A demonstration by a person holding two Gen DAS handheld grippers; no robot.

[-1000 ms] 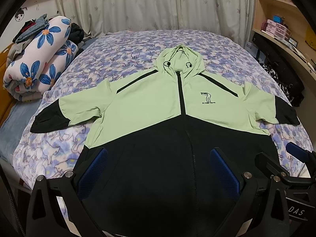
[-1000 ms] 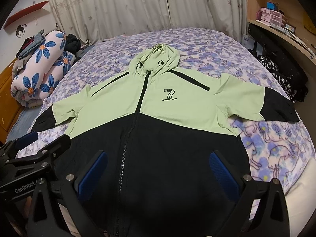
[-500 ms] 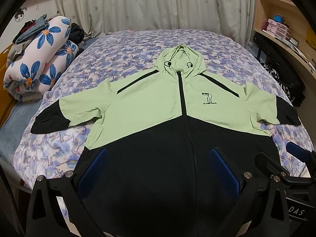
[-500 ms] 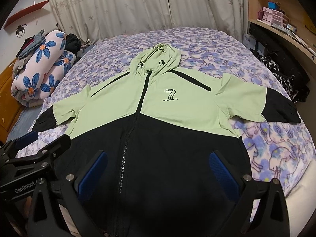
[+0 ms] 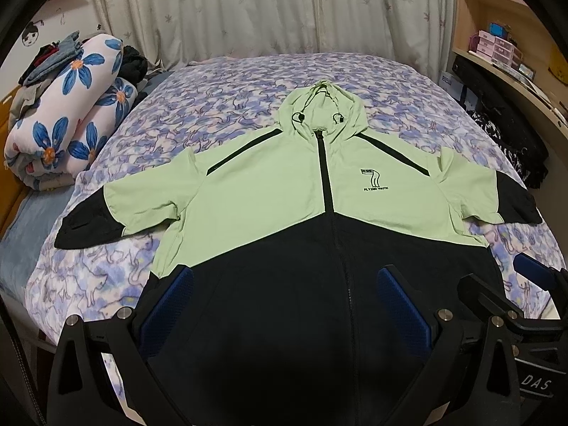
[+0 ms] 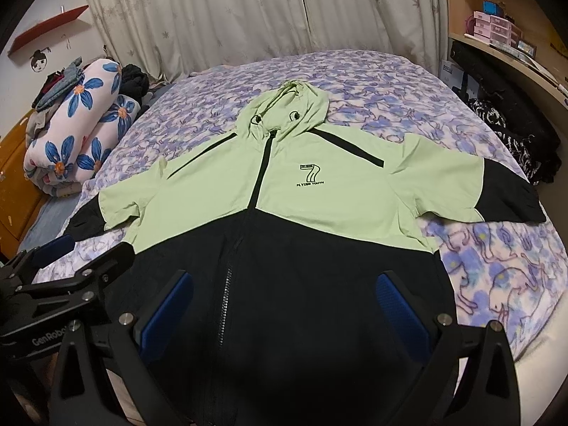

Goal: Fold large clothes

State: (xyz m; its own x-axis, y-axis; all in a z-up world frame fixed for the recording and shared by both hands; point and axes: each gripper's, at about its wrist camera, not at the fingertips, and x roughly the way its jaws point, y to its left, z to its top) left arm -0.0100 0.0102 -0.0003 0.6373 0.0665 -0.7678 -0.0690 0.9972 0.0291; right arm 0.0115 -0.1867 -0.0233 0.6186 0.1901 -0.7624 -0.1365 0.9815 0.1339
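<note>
A light-green and black hooded jacket [image 5: 269,206] [image 6: 319,198] lies spread flat, front up and zipped, on the bed with both sleeves out to the sides. My left gripper [image 5: 284,305] hovers open above the black hem, left of the zip. My right gripper [image 6: 284,305] is open too, over the hem's right half. Nothing sits between either pair of blue pads. The right gripper's fingers [image 5: 497,298] show at the right edge of the left wrist view. In the right wrist view the left gripper's fingers [image 6: 71,269] appear at lower left.
The bed [image 5: 248,85] has a purple patterned cover. A rolled floral quilt [image 5: 67,120] with clothes piled on it lies at the far left. Dark clothing [image 6: 514,135] hangs off the right side under wooden shelves [image 6: 497,46]. Curtains close off the back.
Both grippers have edged slightly forward and up over the hem. The jacket has not moved, and both stay open.
</note>
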